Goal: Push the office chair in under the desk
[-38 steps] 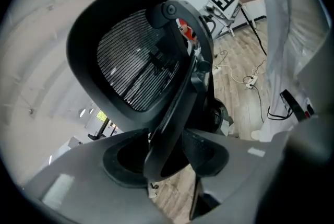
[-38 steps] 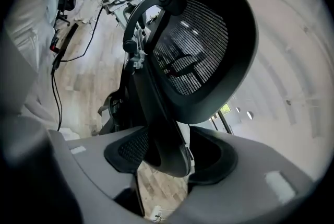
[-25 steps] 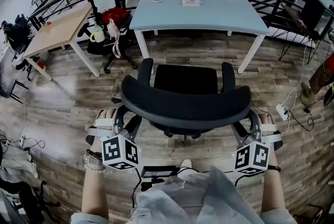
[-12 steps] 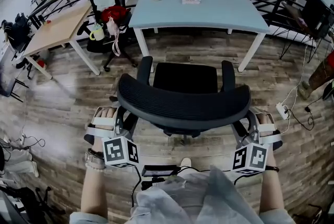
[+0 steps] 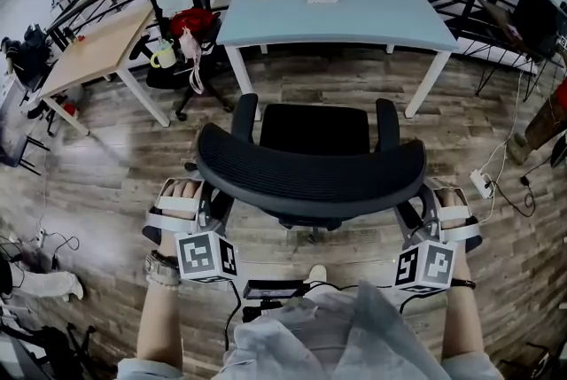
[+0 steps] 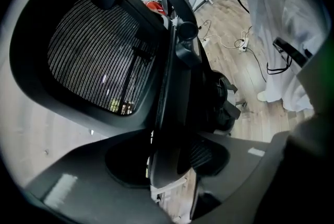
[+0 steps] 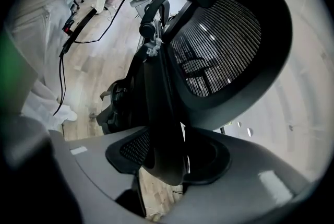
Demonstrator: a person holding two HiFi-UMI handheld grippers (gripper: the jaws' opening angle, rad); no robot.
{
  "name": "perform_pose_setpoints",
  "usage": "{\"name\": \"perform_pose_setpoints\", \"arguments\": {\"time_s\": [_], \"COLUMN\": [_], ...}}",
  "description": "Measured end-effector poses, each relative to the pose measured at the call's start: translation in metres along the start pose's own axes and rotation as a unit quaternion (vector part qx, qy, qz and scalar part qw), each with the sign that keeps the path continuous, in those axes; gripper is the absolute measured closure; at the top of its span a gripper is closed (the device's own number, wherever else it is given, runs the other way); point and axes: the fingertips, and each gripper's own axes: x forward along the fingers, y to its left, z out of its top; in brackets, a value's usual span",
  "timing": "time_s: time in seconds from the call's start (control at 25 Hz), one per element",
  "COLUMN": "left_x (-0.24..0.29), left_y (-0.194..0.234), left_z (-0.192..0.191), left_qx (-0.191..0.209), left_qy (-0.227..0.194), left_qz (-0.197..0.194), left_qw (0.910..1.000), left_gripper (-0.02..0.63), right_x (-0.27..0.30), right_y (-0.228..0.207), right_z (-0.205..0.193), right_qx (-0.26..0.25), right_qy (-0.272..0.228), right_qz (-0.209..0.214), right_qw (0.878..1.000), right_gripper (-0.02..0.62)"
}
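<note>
Chair (image 5: 314, 132) faces desk (image 5: 354, 15), backrest (image 5: 310, 179) crosswise; left claw (image 5: 215, 208), just-closing right claw (image 5: 413, 213) clamp backrest ends.

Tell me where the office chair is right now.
Head view, centre: the office chair stands on the wood floor, just short of the light blue desk.

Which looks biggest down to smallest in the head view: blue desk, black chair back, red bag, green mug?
1-2. blue desk and black chair back: they look alike, and the chair is nearer the camera, so unranked.
3. red bag
4. green mug
</note>
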Motion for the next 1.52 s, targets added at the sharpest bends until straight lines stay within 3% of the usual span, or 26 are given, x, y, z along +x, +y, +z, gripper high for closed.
{"name": "perform_pose_setpoints", "arguments": {"time_s": [0.84,1.52], "left_x": [0.019,0.055], "left_y": [0.01,0.023], "left_z": [0.003,0.03], "left_qx": [-0.006,-0.01], "left_qy": [0.003,-0.014], "left_qz": [0.002,0.013], "left_qw": [1.0,0.9998], "left_gripper": [0.428,0.428], "right_x": [0.02,0.048], "right_y": [-0.014,-0.036], "right_z": [-0.004,-0.035], "right_qx": [0.004,0.001], "right_qy": [-0.002,-0.002], "right_qz": [-0.006,-0.016], "right_qw": [1.0,1.0], "right_gripper": [0.385,0.383]}}
